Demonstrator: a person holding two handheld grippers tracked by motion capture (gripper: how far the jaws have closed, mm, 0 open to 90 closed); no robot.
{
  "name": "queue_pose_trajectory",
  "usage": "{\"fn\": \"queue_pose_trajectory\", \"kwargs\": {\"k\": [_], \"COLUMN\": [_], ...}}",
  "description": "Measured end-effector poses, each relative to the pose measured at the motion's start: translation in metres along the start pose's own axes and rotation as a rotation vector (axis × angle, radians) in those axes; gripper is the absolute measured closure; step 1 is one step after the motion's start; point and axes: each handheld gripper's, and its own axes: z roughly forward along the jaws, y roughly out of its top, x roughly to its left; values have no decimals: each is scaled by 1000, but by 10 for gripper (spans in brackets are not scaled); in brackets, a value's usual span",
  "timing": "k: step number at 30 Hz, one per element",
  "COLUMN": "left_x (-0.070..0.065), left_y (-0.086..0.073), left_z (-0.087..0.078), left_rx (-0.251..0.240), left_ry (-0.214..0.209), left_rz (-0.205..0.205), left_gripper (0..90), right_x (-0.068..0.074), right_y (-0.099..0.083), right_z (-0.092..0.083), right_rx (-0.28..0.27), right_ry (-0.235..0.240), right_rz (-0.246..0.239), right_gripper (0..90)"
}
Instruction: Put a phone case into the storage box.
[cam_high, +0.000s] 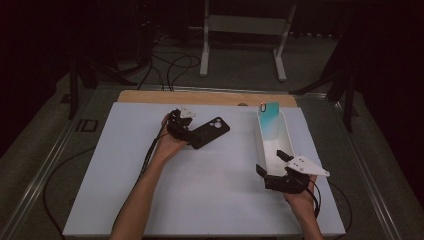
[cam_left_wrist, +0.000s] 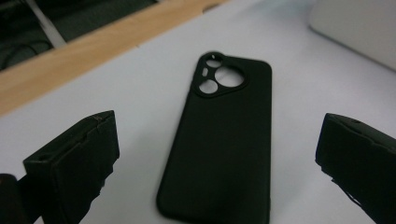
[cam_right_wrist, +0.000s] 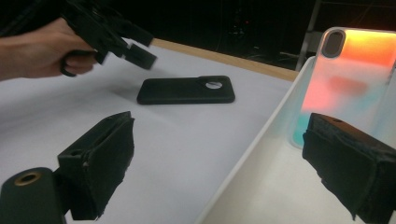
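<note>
A black phone case (cam_high: 210, 132) lies flat, back up, on the white board (cam_high: 200, 200) left of centre. My left gripper (cam_high: 186, 131) hovers just over its near end, open, and in the left gripper view the black case (cam_left_wrist: 224, 140) lies between the spread jaws without touching them. At the right, a teal and orange phone case (cam_high: 269, 120) leans upright at the far end of a long white tray (cam_high: 287, 142). My right gripper (cam_high: 271, 163) is open at the tray's near end, its jaws astride the tray's left wall (cam_right_wrist: 252, 154). The coloured case (cam_right_wrist: 345, 79) stands ahead of it.
A wooden strip (cam_high: 150, 96) borders the board's far edge. Cables (cam_high: 170, 65) and a white stand (cam_high: 245, 30) sit on the floor beyond. Metal rails run along the table's left (cam_high: 45, 165) and right sides.
</note>
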Motion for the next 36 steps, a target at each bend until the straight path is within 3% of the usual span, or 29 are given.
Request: {"fn": "queue_pose_trajectory", "kwargs": {"k": [10, 16, 22, 26, 29, 36], "left_x": [2, 5, 5, -2, -5, -6], "left_y": [-9, -14, -17, -19, -18, -13], "left_z": [37, 46, 48, 51, 51, 48], "left_rx": [82, 114, 123, 150, 167, 216], "left_ry": [-21, -13, -39, -22, -3, -3], "left_rz": [-43, -60, -74, -27, -18, -15], "left_gripper": [9, 16, 44, 57, 72, 116], "right_x": [-3, -4, -4, -4, -4, -2], "right_y": [-1, -1, -2, -2, -2, -1], "right_z": [-1, -1, 0, 0, 0, 1], "right_rx": [2, 0, -1, 1, 2, 6], "right_ry": [-1, -2, 0, 0, 1, -1], "right_rz": [6, 9, 10, 12, 9, 12], "right_gripper": [92, 92, 92, 92, 92, 92]}}
